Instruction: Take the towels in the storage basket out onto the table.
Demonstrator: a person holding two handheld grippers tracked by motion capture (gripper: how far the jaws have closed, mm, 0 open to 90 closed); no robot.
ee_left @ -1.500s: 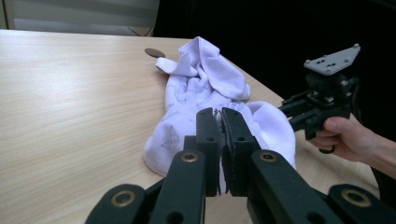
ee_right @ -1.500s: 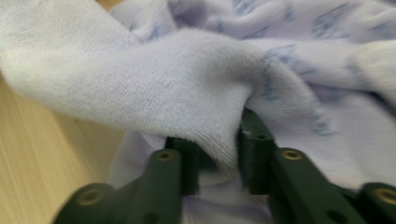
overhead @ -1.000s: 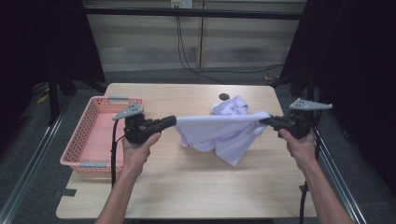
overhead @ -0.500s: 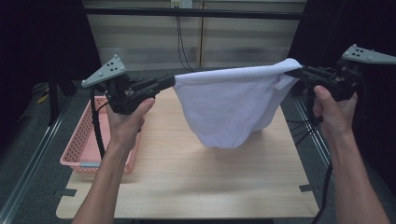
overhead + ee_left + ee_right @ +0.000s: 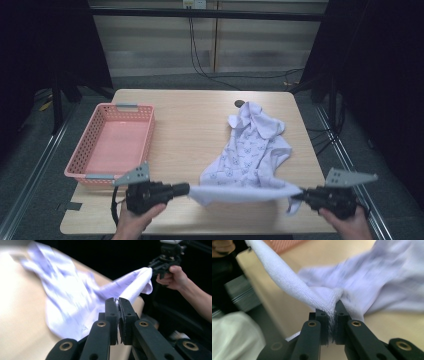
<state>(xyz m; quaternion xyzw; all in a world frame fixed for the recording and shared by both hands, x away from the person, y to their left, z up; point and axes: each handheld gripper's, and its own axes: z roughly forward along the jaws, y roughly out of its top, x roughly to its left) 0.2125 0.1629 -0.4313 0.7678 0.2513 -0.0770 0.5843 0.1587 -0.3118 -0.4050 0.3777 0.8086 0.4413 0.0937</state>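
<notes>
- Pale lilac printed cotton garment (image 5: 252,160) lies spread on the light wooden table (image 5: 195,120), at about four o'clock from the table's middle; its near hem is pulled taut into a band along the near edge.
- Its far end, at one o'clock, bunches into a crumpled collar; the small print is hard to read in the high view and blurred in both gripper views.
- Left black two-jaw gripper (image 5: 187,189), at seven o'clock, has its jaws pinched tight on the hem's left corner; in the left gripper view the cloth (image 5: 75,302) is a smear beyond the closed jaws.
- Right black two-jaw gripper (image 5: 296,196), at five o'clock, is likewise clamped on the right corner, a loose flap hanging below it; the right gripper view shows the fabric (image 5: 322,300) gathered into the closed jaws.
- Both hands are cut off by the bottom edge of the high view.
- Pink plastic mesh basket (image 5: 95,145) sits at nine o'clock, well apart from the garment.
- Small dark round object (image 5: 239,104) lies at twelve o'clock, just beside the collar; what it is cannot be made out.
</notes>
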